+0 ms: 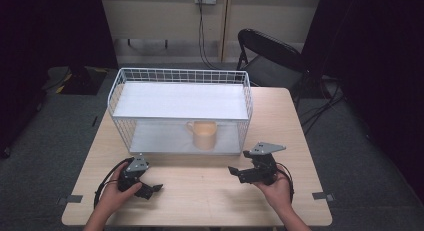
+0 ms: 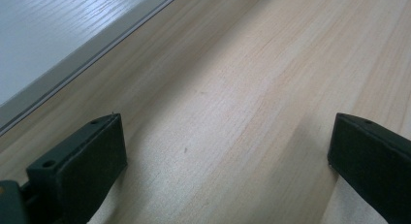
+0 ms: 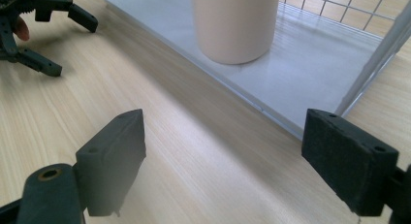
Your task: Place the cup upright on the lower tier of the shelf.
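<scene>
Two grippers, left gripper and right gripper — jaws apart, high view adds chair

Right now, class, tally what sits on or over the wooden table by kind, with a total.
Wire shelf racks: 1
Peach mugs, on the lower shelf: 1
Hand-held grippers: 2, left gripper and right gripper
Total: 4

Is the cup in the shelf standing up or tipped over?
Standing up. The cup sits flat on its base on the lower shelf, with its handle out to one side.
</scene>
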{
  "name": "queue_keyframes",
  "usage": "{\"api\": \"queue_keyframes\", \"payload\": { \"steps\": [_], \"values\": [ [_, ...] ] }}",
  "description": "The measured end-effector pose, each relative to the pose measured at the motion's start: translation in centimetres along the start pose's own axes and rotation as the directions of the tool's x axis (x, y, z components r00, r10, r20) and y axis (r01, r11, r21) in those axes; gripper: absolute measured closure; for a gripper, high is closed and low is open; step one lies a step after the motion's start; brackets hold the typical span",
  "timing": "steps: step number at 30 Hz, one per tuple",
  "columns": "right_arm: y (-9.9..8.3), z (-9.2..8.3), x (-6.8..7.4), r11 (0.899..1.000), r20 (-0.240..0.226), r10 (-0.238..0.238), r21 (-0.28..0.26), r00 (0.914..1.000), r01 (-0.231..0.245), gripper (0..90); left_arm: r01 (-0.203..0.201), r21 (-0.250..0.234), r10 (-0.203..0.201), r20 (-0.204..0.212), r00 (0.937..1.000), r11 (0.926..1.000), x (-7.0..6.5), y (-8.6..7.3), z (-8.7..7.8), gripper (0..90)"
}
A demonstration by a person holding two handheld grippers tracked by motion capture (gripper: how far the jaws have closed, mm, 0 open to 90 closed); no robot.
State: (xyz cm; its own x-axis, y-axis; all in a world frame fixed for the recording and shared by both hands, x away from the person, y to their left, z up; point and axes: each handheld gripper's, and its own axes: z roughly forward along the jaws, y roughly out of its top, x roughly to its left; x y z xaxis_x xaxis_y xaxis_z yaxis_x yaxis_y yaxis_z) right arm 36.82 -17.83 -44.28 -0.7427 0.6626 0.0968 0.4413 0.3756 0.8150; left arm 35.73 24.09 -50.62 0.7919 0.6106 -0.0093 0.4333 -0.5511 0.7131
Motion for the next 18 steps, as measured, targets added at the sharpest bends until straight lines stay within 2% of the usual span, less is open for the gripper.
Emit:
{"api": "queue_keyframes", "payload": {
  "steps": [18],
  "values": [
    [-2.7,-1.7,-1.9,1.0,0.026,-0.017,0.009,0.9995,0.017,15.7,0.0,0.0,0.0,0.0,1.0,1.0,0.0,0.0,0.0,0.0]
  ]
}}
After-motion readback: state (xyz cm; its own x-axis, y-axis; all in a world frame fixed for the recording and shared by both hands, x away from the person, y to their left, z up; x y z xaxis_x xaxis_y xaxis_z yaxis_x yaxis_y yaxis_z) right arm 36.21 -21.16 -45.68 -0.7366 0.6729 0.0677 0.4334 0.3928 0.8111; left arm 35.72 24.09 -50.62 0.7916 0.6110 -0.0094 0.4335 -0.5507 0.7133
